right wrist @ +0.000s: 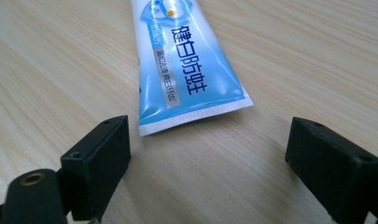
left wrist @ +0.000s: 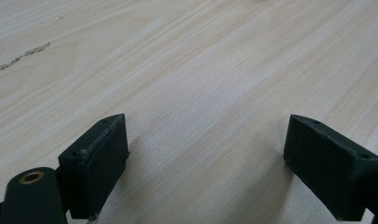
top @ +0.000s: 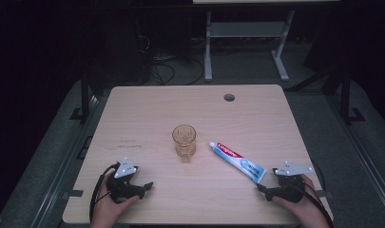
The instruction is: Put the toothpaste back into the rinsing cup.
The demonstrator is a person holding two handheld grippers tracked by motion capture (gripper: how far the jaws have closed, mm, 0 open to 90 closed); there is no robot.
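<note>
**Toothpaste lying just ahead of the right gripper**

Toothpaste tube (top: 237,160) is lying flat on the table (top: 147,109), slanting from beside the amber glass (top: 184,139) toward the right gripper (top: 266,189). That gripper's jaws are standing wide apart, gripping nothing, with the tube's crimped end (right wrist: 196,112) just ahead of them. Left gripper (top: 145,186) is resting near the table's front edge, jaws likewise spread over bare wood.
</note>
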